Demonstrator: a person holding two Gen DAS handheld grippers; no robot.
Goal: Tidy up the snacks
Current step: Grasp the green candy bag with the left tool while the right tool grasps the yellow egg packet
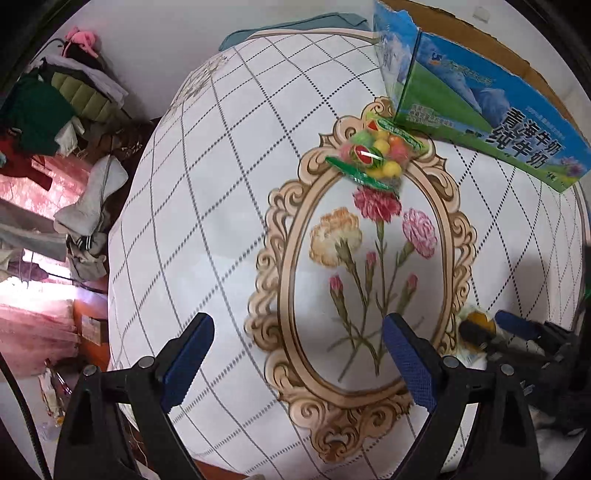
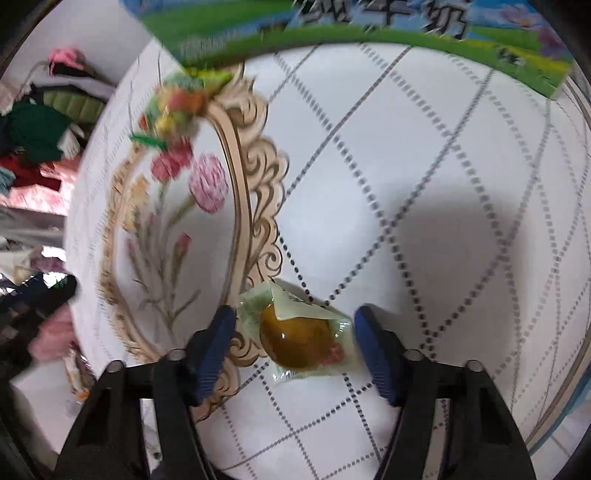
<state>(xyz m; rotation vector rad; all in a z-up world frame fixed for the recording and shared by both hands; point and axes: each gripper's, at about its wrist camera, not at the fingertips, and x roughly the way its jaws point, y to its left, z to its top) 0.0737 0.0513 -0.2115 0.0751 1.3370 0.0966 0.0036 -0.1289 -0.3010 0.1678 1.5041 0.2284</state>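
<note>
A clear packet holding a brown-yellow snack (image 2: 303,339) lies on the white patterned tablecloth (image 2: 406,184). My right gripper (image 2: 295,317) points steeply down over it, blue pads touching the wrapper's two ends. In the left wrist view this packet (image 1: 478,318) and the right gripper (image 1: 493,326) show at the right edge. A bag of colourful round candies (image 1: 373,155) rests farther off against a blue-green milk carton (image 1: 480,110), and looks blurred in the right wrist view (image 2: 177,103). My left gripper (image 1: 297,332) hangs open over the printed flower oval, nothing between its fingers.
The milk carton (image 2: 332,33) stands along the table's far side. The tablecloth (image 1: 221,184) ends in a curved edge at the left. Beyond it lie a heap of clothes (image 1: 55,110) and pink fabric (image 1: 33,325) lower down.
</note>
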